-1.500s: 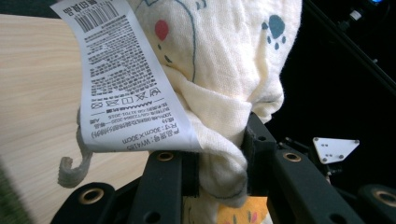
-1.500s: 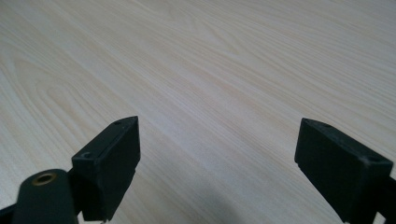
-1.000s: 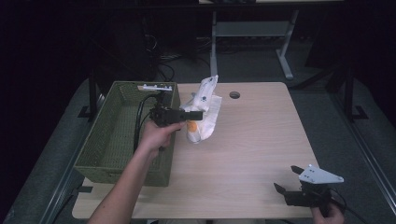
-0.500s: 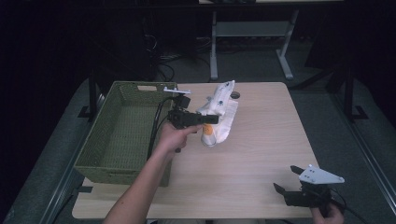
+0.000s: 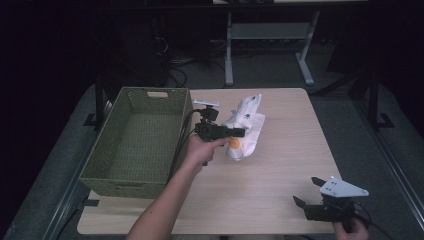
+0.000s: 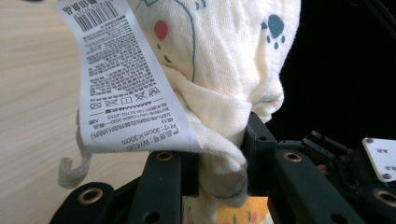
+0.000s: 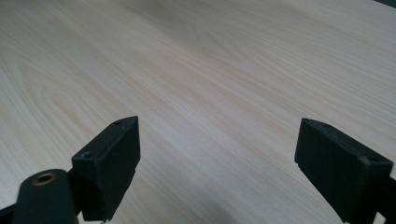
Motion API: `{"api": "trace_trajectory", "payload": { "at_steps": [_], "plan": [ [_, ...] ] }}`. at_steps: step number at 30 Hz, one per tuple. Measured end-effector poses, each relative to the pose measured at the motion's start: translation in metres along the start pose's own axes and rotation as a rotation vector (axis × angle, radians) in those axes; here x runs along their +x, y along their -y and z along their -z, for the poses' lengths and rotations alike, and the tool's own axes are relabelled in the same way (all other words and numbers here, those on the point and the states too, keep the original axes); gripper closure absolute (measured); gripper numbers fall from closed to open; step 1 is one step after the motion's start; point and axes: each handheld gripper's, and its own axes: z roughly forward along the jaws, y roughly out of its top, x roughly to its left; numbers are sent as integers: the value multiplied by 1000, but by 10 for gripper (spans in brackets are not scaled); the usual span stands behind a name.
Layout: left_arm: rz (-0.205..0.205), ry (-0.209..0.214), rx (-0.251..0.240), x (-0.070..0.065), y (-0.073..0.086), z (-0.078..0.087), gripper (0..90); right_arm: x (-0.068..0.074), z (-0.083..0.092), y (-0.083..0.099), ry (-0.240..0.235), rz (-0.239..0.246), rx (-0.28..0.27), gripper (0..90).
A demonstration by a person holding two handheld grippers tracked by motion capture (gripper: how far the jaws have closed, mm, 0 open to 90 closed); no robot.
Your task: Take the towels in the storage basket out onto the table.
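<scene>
- Overhead, in the high view, the left gripper [image 5: 239,132] is clamped on a cream printed cloth [image 5: 245,125] that lies bunched on the pale wooden table [image 5: 280,170], its long axis running from about 1 o'clock down to 7 o'clock. The woven green basket [image 5: 135,140] sits at 9 o'clock from the cloth, just beside the left hand [image 5: 202,149], so the left arm is by far the nearer one for any carry into it. The right gripper [image 5: 312,192] rests well apart at the table's 5 o'clock corner.
- Along the left gripper view, the black jaws pinch a thick fold of the cloth [image 6: 219,107] between them (nearly shut, with soft, crinkled gauze squeezed in the gap). A white care label [image 6: 126,79] with a barcode hangs from the fabric at 10 o'clock, and a loose thread loop [image 6: 70,168] dangles at 8 o'clock over the wood.
- Along the right gripper view, the right gripper [image 7: 217,161] stands wide apart and holds nothing, with bare, smooth wood grain between the blunt black pads [image 7: 114,163].
</scene>
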Motion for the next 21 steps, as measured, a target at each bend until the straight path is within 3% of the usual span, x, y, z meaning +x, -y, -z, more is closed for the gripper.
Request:
{"api": "trace_trajectory", "payload": {
  "at_steps": [12, 21],
  "plan": [
    [34, -18, 58, 12, 13, -38, 723, -1, -1, 0, -6, 3, 3, 139],
    [50, -35, 69, 19, 19, -51, 722, -2, 0, 1, -7, 2, -6, 139]
  ]
}}
